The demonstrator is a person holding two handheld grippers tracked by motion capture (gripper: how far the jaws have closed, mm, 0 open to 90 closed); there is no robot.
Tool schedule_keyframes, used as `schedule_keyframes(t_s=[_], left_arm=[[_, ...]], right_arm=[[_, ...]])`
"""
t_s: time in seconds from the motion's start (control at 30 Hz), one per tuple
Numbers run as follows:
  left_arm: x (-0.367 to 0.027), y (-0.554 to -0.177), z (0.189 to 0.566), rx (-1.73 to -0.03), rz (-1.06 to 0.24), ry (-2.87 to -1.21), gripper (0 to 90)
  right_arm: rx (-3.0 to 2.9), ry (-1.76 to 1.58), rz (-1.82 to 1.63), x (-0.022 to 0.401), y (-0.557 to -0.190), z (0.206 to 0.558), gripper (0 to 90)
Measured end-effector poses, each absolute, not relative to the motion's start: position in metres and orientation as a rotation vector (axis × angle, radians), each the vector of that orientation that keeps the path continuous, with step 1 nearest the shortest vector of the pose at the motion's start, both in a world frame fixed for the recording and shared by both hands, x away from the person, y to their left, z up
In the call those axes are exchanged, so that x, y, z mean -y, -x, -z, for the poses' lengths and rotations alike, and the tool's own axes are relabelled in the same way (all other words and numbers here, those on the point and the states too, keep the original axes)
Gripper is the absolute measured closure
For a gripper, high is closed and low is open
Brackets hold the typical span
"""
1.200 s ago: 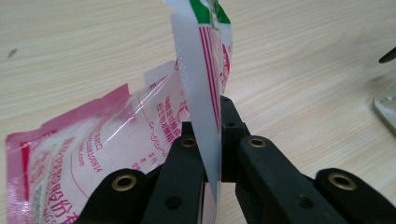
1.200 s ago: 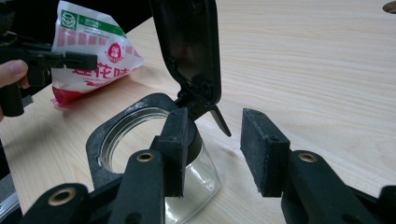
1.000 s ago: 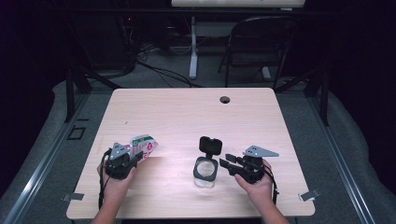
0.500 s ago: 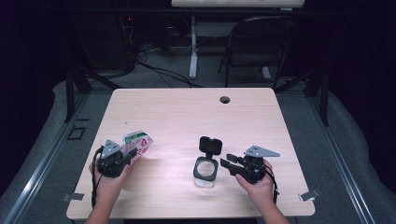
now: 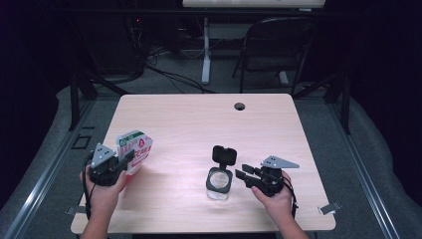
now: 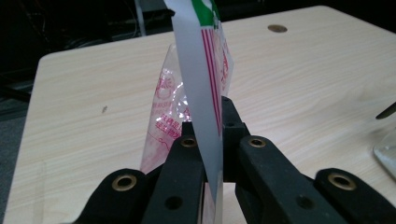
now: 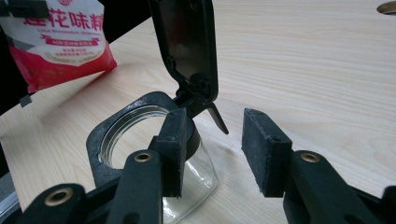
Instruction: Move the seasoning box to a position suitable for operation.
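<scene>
A red, white and green printed packet (image 5: 135,148) stands upright over the table's left front, and my left gripper (image 5: 125,160) is shut on its edge. In the left gripper view the packet (image 6: 205,70) rises from between the closed jaws of the left gripper (image 6: 208,140). A clear glass jar (image 5: 219,182) with a black collar sits at the front middle, its black flip lid (image 5: 225,154) hinged up. My right gripper (image 5: 242,174) is open just right of the jar. In the right gripper view the right gripper (image 7: 215,149) has one pad beside the jar (image 7: 140,135), under the lid (image 7: 187,42).
The wooden table (image 5: 199,119) has a round cable hole (image 5: 240,106) near its far edge. A folding chair (image 5: 278,45) and floor cables lie beyond the table. The packet (image 7: 60,42) stands left of the jar in the right gripper view.
My left hand has moved left toward the table's edge with the packet in its grip, raising it. The right hand and the jar have stayed put.
</scene>
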State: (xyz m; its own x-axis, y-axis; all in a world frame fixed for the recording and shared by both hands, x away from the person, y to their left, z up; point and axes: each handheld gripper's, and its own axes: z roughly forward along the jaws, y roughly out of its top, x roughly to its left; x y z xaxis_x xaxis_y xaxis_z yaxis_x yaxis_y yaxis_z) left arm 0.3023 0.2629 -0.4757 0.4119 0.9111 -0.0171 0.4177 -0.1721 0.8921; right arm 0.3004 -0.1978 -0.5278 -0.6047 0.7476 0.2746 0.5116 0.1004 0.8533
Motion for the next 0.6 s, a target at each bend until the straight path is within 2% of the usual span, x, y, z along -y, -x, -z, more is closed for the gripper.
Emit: schedule_keyframes(t_s=[0.6], left_arm=[[-0.2639, -0.2968, 0.4634, -1.129, -0.687, -1.747, 90.0]], right_arm=[[-2.150, -1.259, -1.498, 0.1983, -0.2997, 0.5279, 60.0]])
